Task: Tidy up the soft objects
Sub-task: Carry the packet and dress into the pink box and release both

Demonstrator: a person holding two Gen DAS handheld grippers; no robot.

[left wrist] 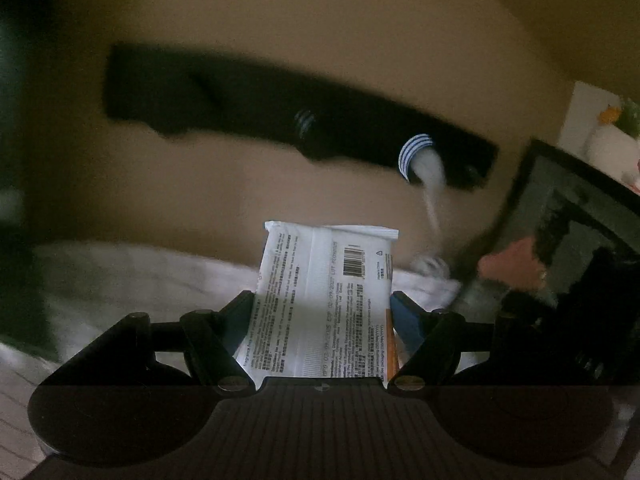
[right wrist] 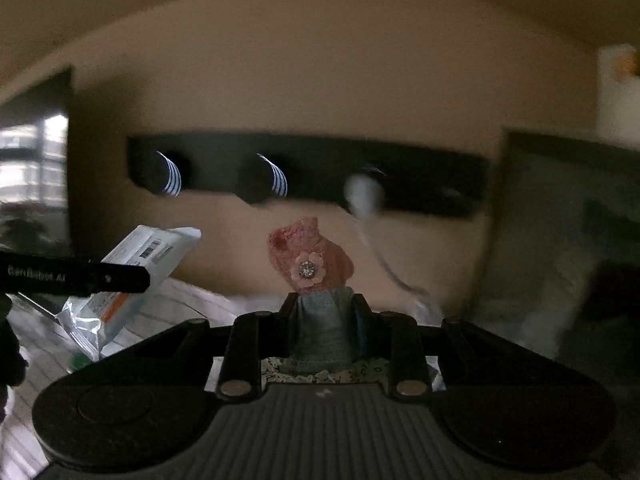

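My left gripper is shut on a white wipes pack with printed text and a barcode, held upright above a white cloth surface. The same pack and the left gripper's finger show at the left of the right wrist view. My right gripper is shut on a small soft item: a grey-blue ribbed cuff topped by a pink knitted part with a flower button, held upright in the air.
A black wall rack with striped knobs hangs on the beige wall; a white cable dangles from it. A dark framed mirror leans at the right. A white bedsheet lies below.
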